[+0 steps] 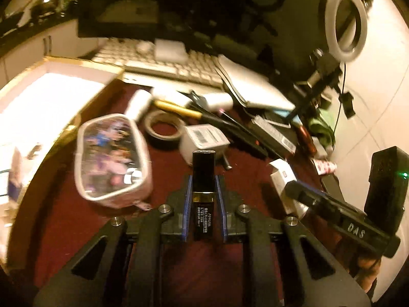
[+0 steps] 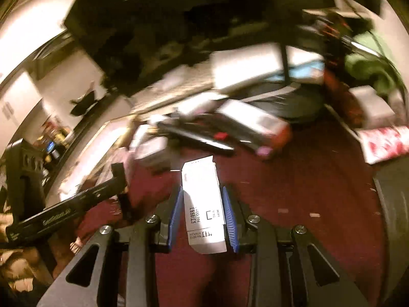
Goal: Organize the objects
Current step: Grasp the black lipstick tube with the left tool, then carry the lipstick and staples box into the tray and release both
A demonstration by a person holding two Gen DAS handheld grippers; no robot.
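My left gripper [image 1: 203, 180] is shut on a black battery with a gold band [image 1: 202, 165], held upright above the dark red desk mat [image 1: 76, 225]. The blue pads press on both its sides. My right gripper [image 2: 202, 192] is shut on a small white staples box [image 2: 202, 199] with black print, which sticks out forward past the fingertips. In the left wrist view the right gripper's body [image 1: 337, 215] shows at the lower right with the white box [image 1: 281, 179] at its tip. The left gripper's body [image 2: 64, 209] appears at the left of the blurred right wrist view.
A printed zip pouch [image 1: 112, 158], a tape roll [image 1: 163, 130] and a white barcode box [image 1: 204, 138] lie ahead. A gold-edged open box [image 1: 38, 97] stands left. A keyboard [image 1: 166, 61], papers [image 1: 255, 87], pens and a ring light [image 1: 346, 18] crowd the back.
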